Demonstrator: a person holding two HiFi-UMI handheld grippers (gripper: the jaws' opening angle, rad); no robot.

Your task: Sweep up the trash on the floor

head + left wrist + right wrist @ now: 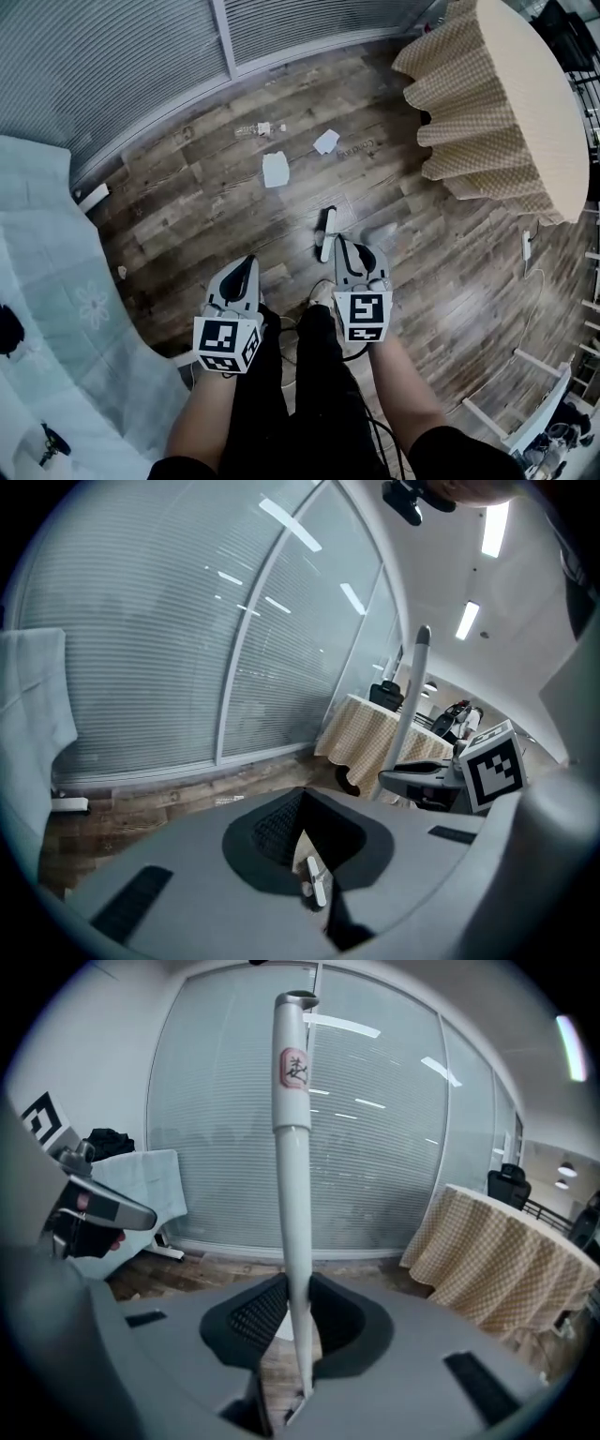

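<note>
Floor [202,202] lies open between pale cloth [56,281] and draped table [506,103].

right tongs [298,1321]: clamped on broom handle
broom handle [292,1194]: white, upright, red sticker [293,1068] near top
behind: blinds [375,1147], wood floor [187,1274]
right edge: checked-cloth table [497,1251]

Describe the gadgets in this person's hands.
The left grey-and-white plastic tool and its matching right tool taper to two jaws lined with black ribbed pads. Each carries a white cube with black square markers. A thin black cable trails off. No sleeves; black trousers.
</note>
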